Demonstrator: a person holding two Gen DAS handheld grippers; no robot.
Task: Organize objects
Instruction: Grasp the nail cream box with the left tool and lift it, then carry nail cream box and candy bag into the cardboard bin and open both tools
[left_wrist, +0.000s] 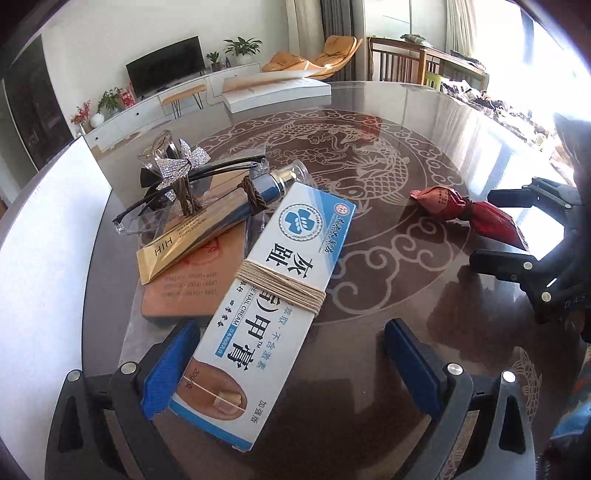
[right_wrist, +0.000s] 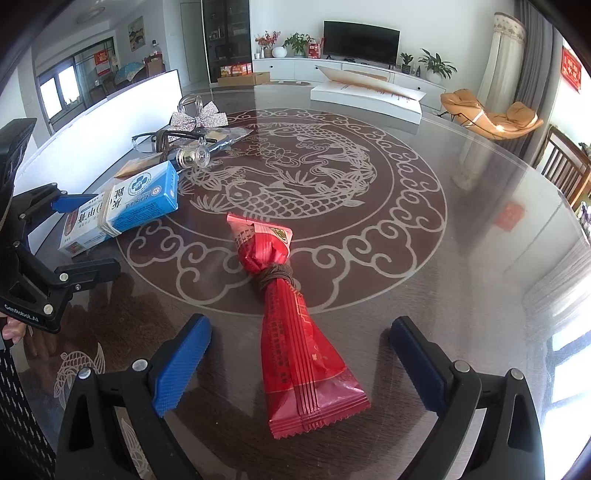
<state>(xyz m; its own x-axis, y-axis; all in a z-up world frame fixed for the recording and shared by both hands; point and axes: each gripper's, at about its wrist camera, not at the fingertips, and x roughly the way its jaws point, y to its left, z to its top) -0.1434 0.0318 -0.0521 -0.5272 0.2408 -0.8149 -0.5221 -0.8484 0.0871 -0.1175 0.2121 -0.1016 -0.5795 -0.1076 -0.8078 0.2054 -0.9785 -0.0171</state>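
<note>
My left gripper (left_wrist: 291, 365) is spread wide around the near end of the nail cream box (left_wrist: 271, 306), not clamping it. My right gripper (right_wrist: 299, 365) is also released, straddling the red snack packet (right_wrist: 295, 332) on the desk (right_wrist: 461, 258).

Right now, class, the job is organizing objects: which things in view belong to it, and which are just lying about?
Belong to the job:
nail cream box
red packet
blue spray bottle
glasses
gold tube
rhinestone bow clip
left gripper, open
right gripper, open

Just lying about:
television
orange lounge chair
potted plants
</note>
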